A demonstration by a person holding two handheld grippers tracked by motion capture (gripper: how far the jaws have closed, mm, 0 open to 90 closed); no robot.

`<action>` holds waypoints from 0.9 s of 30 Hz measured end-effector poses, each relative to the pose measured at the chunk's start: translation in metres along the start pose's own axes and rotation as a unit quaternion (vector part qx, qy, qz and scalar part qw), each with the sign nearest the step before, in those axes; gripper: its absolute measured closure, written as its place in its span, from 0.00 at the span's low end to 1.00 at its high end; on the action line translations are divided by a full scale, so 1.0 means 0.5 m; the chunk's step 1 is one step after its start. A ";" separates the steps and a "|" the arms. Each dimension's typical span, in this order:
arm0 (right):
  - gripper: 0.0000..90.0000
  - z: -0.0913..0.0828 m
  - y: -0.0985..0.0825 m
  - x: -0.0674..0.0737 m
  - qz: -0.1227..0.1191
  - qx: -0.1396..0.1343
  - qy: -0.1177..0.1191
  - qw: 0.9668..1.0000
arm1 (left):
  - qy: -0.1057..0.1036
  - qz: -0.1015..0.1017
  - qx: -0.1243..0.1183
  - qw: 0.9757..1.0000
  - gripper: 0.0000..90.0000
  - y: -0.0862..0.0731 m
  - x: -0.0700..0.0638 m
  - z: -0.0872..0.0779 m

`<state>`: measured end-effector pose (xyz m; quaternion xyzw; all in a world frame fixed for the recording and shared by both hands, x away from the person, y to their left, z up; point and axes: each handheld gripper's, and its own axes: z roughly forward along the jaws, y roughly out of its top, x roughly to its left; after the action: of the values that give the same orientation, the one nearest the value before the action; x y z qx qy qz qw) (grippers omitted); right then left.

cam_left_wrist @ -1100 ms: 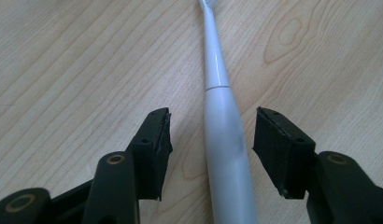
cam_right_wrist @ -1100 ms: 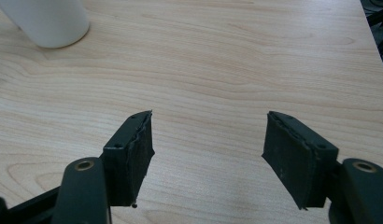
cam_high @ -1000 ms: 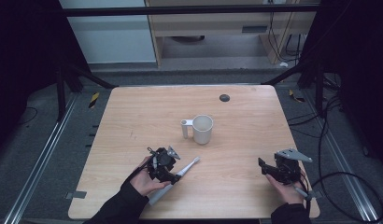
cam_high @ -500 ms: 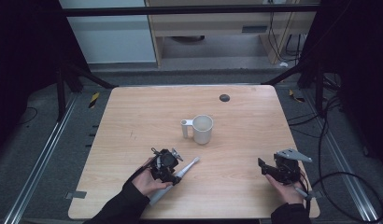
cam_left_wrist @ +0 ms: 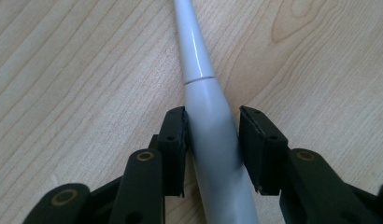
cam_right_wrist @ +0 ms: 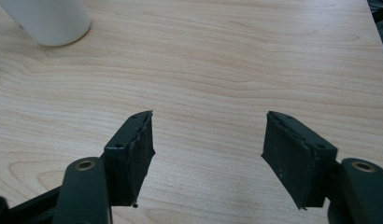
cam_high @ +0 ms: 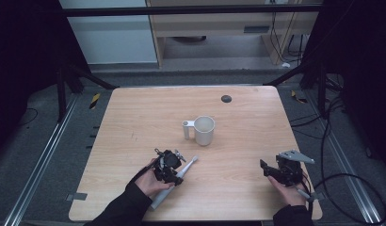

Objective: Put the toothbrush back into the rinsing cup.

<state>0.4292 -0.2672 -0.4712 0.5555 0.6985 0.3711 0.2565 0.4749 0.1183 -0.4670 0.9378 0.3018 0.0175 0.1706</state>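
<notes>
On the wooden worktop [cam_high: 134,122], toward its near left, the left tool [cam_high: 168,165] sits low over a white electric toothbrush [cam_high: 179,174] that lies flat and slanted, its head pointing toward the mug. Its jaws have just been closing around the thick handle; one pad touches it, the other stands a sliver off. Farther back at the middle stands a white mug [cam_high: 204,130], upright. At the near right, the right tool [cam_high: 276,170] hovers with jaws spread wide, holding nothing.
</notes>
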 end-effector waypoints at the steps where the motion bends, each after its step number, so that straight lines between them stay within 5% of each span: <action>1: 0.37 0.000 0.000 0.000 0.000 0.000 0.000 1.000 | 0.000 0.000 0.000 1.000 0.69 0.000 0.000 0.000; 18: 0.37 0.000 0.001 0.000 0.000 0.001 0.000 1.000 | 0.009 0.015 0.012 1.000 0.74 -0.001 -0.002 -0.005; 27: 0.37 0.001 0.000 0.000 -0.002 0.001 -0.002 1.000 | 0.004 0.015 -0.011 1.000 0.74 -0.006 0.000 -0.042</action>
<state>0.4296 -0.2671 -0.4714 0.5551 0.6997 0.3687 0.2575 0.4704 0.1268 -0.4482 0.9403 0.2878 0.0269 0.1797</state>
